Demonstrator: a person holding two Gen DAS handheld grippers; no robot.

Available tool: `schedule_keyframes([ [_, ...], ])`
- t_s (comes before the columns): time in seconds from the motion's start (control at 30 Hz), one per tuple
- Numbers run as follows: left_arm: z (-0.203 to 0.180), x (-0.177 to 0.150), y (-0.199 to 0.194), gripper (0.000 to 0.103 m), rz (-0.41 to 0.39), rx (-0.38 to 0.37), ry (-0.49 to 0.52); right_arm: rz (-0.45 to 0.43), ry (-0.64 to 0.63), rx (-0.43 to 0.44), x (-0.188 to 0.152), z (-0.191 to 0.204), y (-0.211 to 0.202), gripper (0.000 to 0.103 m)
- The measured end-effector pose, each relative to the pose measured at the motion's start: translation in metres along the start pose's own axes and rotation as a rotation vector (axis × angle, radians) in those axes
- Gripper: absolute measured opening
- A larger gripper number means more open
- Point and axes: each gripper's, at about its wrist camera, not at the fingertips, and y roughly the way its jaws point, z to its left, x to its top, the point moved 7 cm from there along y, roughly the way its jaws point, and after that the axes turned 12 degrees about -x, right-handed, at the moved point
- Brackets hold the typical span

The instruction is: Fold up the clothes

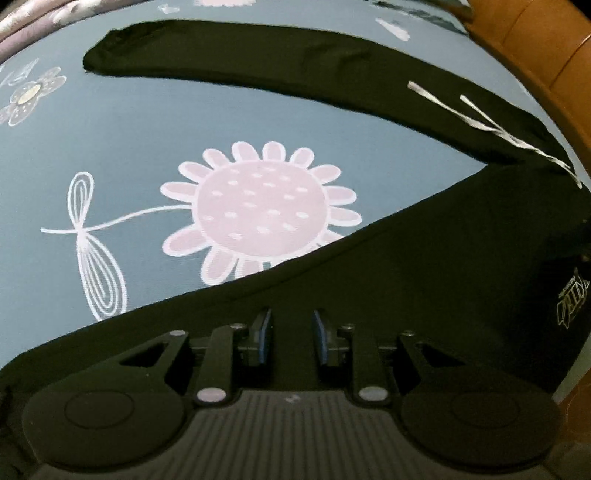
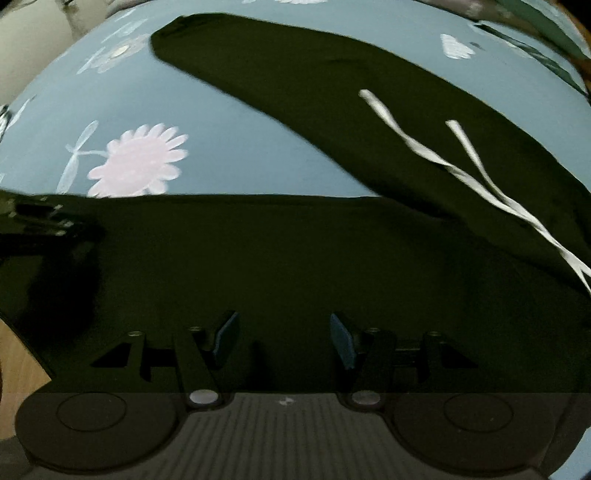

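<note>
A pair of black trousers (image 1: 369, 295) with white drawstrings (image 1: 480, 125) lies on a blue flower-print bedsheet (image 1: 129, 129). One leg (image 1: 240, 59) stretches away to the far left. The other leg (image 2: 258, 240) runs across just ahead of both grippers. My left gripper (image 1: 292, 332) hangs over the near leg, open, with only flat black cloth showing in the narrow gap between its blue pads. My right gripper (image 2: 282, 336) is over the same leg, open wider, gripping nothing. In the right wrist view the drawstrings (image 2: 480, 177) lie to the right.
A wooden bed frame (image 1: 546, 48) curves along the right. Crumpled patterned bedding (image 1: 29, 18) lies at the far left corner. Wooden floor (image 2: 18, 365) shows past the bed's near left edge. A blurred black device (image 2: 37, 221) sits on the leg's left end.
</note>
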Motion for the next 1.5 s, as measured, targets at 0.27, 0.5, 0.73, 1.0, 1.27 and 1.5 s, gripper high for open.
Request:
schedule_keyframes([
  [0.27, 0.024, -0.001, -0.023, 0.026, 0.037, 0.137, -0.05, -0.064, 0.09, -0.076, 0.013, -0.045, 0.003, 0.06],
  [0.5, 0.001, 0.02, -0.019, 0.026, 0.011, 0.094, -0.013, -0.135, 0.138, -0.133, 0.046, -0.069, 0.023, 0.061],
  [0.73, -0.03, 0.068, -0.001, 0.027, -0.03, -0.045, 0.039, -0.117, 0.15, -0.062, 0.044, -0.051, 0.039, 0.062],
  [1.0, -0.103, 0.129, 0.052, 0.046, -0.004, -0.368, 0.03, -0.13, 0.13, -0.014, 0.019, -0.046, 0.037, 0.063],
  [1.27, -0.176, 0.143, 0.126, 0.047, 0.072, -0.498, 0.116, -0.162, 0.159, 0.019, 0.011, -0.067, 0.022, 0.063],
  [1.5, -0.197, 0.15, 0.148, 0.071, 0.071, -0.617, 0.104, -0.185, 0.178, 0.014, 0.004, -0.089, 0.018, 0.063],
])
